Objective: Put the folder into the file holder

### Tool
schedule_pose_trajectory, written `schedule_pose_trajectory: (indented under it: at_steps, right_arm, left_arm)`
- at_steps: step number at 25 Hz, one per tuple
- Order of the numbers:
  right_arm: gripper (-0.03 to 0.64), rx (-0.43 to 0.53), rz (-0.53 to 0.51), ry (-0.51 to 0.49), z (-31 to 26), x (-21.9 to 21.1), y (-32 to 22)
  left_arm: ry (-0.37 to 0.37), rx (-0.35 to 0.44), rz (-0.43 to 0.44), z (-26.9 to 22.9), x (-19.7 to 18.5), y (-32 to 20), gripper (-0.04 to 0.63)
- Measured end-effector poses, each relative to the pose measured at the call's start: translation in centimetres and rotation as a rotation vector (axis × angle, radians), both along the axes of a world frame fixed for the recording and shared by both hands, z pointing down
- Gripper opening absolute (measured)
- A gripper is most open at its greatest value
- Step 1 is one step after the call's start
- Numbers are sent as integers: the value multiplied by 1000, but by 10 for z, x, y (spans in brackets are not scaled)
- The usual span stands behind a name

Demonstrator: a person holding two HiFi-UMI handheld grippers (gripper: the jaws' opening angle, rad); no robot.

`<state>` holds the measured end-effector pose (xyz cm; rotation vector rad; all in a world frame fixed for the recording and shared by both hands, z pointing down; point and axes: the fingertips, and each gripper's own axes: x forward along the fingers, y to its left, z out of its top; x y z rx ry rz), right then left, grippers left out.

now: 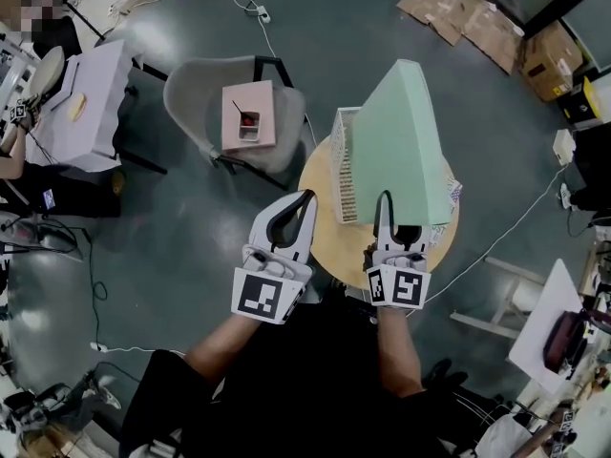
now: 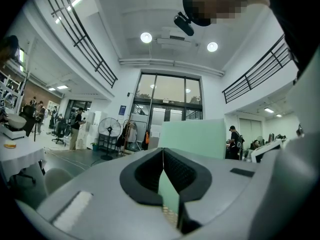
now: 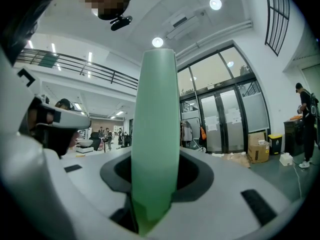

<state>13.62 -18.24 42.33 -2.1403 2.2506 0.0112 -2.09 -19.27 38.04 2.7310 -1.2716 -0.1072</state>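
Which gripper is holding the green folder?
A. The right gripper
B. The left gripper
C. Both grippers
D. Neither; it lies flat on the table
A: the right gripper is clamped on an edge of the upright green folder, while the left gripper is shut with nothing in it.

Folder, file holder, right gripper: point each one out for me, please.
folder point(image 1: 406, 132), head view, on its broad green face.
file holder point(image 1: 344, 170), head view, on its white mesh side wall.
right gripper point(image 1: 385, 203), head view, between its fingertips, which are closed on the folder.
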Motion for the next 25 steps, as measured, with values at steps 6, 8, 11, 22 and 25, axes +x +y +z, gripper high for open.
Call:
schedule_pose_trajectory:
  at_steps: [6,8,11,22,25]
  right_arm:
    - [144,-4,2,-4,11,3,-3]
    - [144,-6,0,-9,14,4,-4]
    - [144,-6,-7,-4,18,1,-7]
    - [144,0,-33,41,41,-11,-15]
    - [144,-1,-36,48,48,-10,-16]
  left_arm:
    - [1,-1,4,1,5,-5,8]
    - [2,-11,5,2,7,-6,8]
    - [11,-27,5,4,8,-9,8]
    - [4,-46,4,12,4,-13,8]
    - [0,-49,3,15,3,-12,8]
